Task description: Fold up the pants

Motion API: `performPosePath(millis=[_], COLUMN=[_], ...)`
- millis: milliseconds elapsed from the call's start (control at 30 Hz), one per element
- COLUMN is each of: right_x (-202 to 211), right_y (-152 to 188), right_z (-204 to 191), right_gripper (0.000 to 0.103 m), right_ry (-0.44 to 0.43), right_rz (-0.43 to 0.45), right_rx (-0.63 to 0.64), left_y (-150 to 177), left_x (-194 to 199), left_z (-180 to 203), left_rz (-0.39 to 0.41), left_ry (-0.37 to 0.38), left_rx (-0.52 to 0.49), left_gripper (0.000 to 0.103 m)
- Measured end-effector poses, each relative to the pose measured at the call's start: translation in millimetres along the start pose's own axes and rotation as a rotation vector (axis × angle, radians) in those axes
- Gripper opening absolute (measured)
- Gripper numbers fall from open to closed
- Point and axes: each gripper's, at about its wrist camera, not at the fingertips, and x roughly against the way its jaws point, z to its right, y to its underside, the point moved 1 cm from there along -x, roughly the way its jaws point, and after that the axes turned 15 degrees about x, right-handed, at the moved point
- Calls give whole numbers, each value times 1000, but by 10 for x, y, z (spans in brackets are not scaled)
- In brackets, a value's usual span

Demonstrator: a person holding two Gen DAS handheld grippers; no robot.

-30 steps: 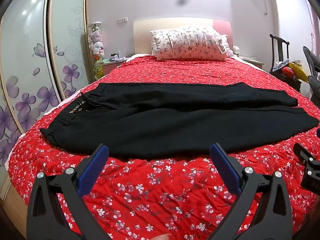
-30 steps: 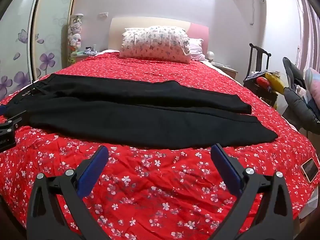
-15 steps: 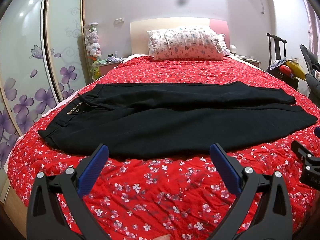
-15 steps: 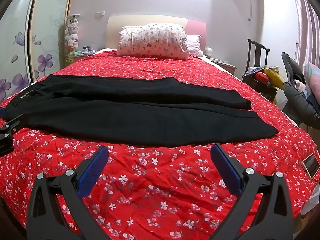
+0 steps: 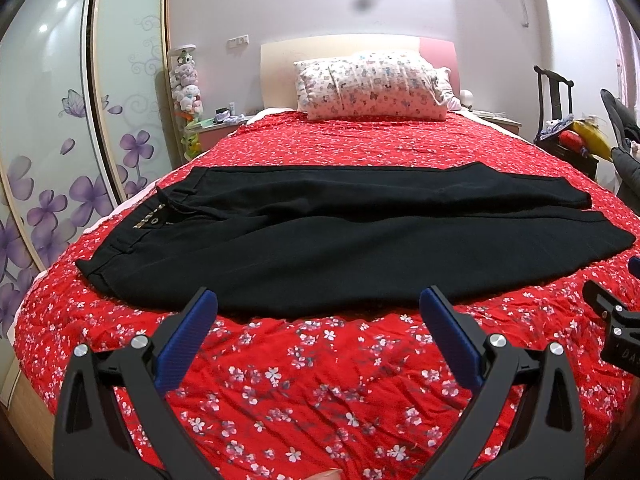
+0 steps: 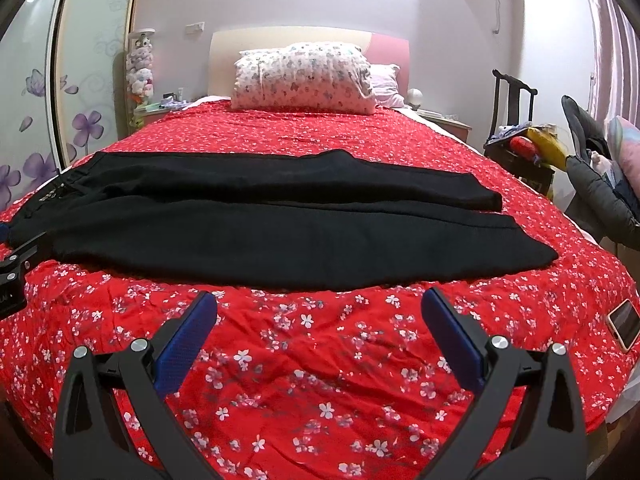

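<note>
Black pants [image 5: 320, 232] lie flat across the red flowered bedspread [image 5: 320, 380], waistband to the left, both legs running right, side by side. They also show in the right wrist view [image 6: 280, 236]. My left gripper [image 5: 318, 308] is open and empty, hovering just short of the near leg's front edge, toward the waist end. My right gripper [image 6: 320, 308] is open and empty, hovering just short of the same edge, toward the hem end. Each gripper's tip shows at the edge of the other's view.
A patterned pillow [image 5: 372, 84] lies against the headboard. A wardrobe with purple flowers [image 5: 60, 152] stands left of the bed. A chair with clutter [image 6: 520, 144] and a grey jacket [image 6: 600, 196] stand right. A phone [image 6: 624, 324] lies near the bed's right edge.
Both grippers have pulled back and risen slightly, so the pants sit a little farther off. Both stay open.
</note>
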Motion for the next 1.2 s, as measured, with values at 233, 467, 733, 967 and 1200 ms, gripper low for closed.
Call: performPosePath(millis=[233,467,733,967,1200], right_x=[-17,-28,-29,-33,-36], right_y=[2,6,6,15,17], right_z=[41,64,67,79,89], right_gripper=[102,102,102,102,102], right_ry=[-5,-8,-8,-8,-9], right_rz=[-11,-15,-16,-16,-17], right_rx=[-17,-26,-28,-30,-32], left_y=[3,11,10,11,12], left_x=[-6,-8,-7,-8,-8], left_z=[-10,-10,-10,-9,-10], left_rz=[0,1,1,1,1], left_ry=[4,4,4,4,4], left_rx=[-9,-10,-10,-10,-10], left_gripper=[101,101,101,101,101])
